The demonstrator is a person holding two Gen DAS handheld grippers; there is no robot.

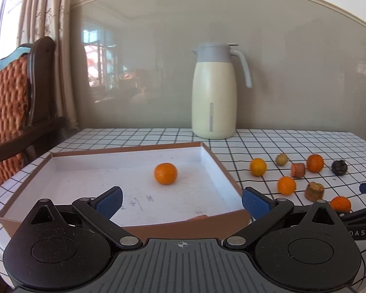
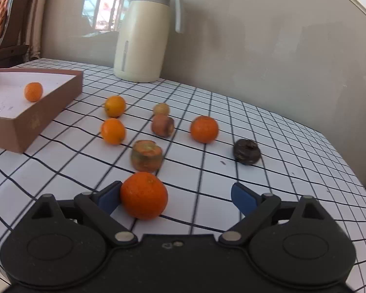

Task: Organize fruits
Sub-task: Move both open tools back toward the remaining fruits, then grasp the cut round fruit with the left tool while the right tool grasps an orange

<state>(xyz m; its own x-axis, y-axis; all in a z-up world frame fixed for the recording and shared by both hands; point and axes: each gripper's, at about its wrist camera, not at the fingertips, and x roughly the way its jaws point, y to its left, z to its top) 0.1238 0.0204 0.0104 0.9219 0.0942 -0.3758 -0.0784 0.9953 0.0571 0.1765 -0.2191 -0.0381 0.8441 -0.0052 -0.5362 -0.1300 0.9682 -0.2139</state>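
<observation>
From the left wrist, the left gripper (image 1: 181, 201) stands wide with nothing between its blue pads, poised over the near edge of a shallow brown box (image 1: 144, 229) with a white floor. One round, bright orange (image 1: 165, 173) lies alone inside it. In the right wrist view, the right gripper (image 2: 177, 199) is spread wide around a large, deep-orange fruit (image 2: 144, 196) resting on the checked tablecloth (image 2: 268, 195), close against the left pad, well clear of the right one. Beyond lie more oranges, two stubby carrot pieces (image 2: 146, 156) and a dark, wrinkled fruit (image 2: 247, 152).
</observation>
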